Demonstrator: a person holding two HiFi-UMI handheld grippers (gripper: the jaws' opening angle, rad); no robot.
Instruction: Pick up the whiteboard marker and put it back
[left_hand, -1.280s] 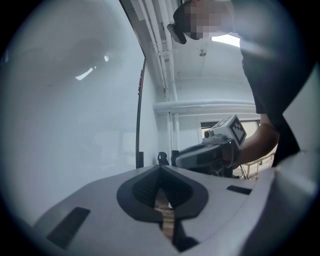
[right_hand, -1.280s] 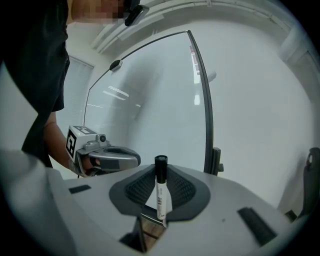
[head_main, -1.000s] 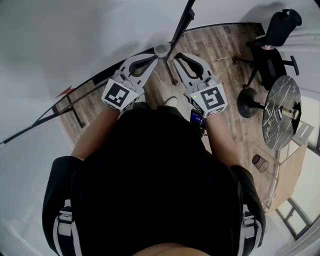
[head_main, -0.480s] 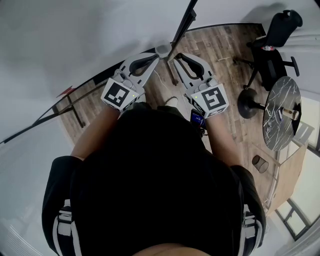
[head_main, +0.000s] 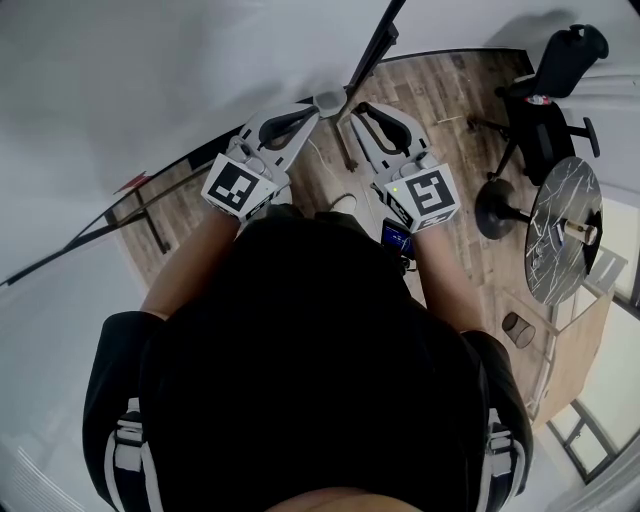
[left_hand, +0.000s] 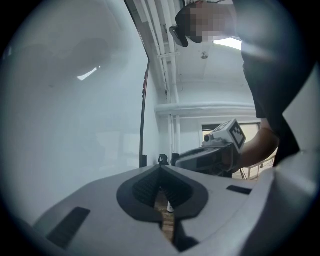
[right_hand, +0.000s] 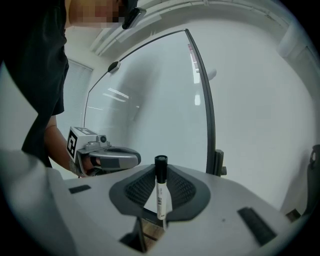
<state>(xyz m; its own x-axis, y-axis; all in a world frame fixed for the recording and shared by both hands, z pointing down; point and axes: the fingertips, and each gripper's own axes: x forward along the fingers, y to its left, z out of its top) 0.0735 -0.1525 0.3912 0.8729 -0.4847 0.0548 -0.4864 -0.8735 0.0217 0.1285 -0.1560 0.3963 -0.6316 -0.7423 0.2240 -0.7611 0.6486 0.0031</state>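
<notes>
A white whiteboard marker (right_hand: 160, 195) with a black cap stands upright between the pads of my right gripper (right_hand: 161, 175), which is shut on it. The head view shows that gripper (head_main: 352, 113) just right of centre, pointing at the whiteboard (head_main: 150, 80); the marker itself is too small to make out there. My left gripper (left_hand: 160, 169) has its tips together with nothing between them. In the head view the left gripper (head_main: 322, 101) sits close beside the right, tips nearly touching the board's lower edge.
The whiteboard's dark frame edge (right_hand: 205, 100) rises just right of the marker. A wooden floor (head_main: 440, 110) lies below. A black office chair (head_main: 548, 100) and a round marbled table (head_main: 562, 225) stand to the right. A black pole (head_main: 372, 50) runs up beyond the grippers.
</notes>
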